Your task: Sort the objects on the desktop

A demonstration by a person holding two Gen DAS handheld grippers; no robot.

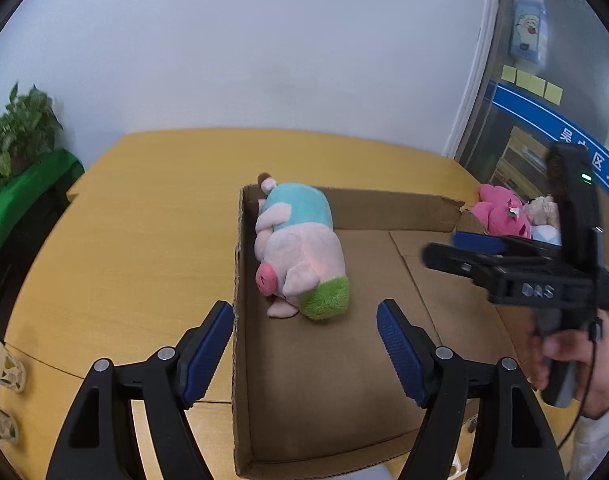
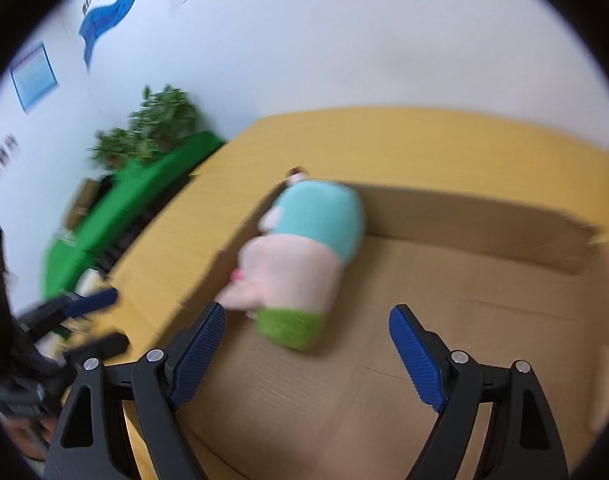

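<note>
A plush pig in a light blue shirt with a green end lies on its side in the left part of a shallow cardboard box. My left gripper is open and empty, just in front of the pig, its left finger outside the box wall. My right gripper is open and empty above the box floor, close to the pig; that view is blurred. The right gripper also shows at the right of the left wrist view, held by a hand.
A pink plush toy and a pale one lie beyond the box's far right corner. Paper cups stand at the table's left edge. A green-covered stand with a plant is at the left.
</note>
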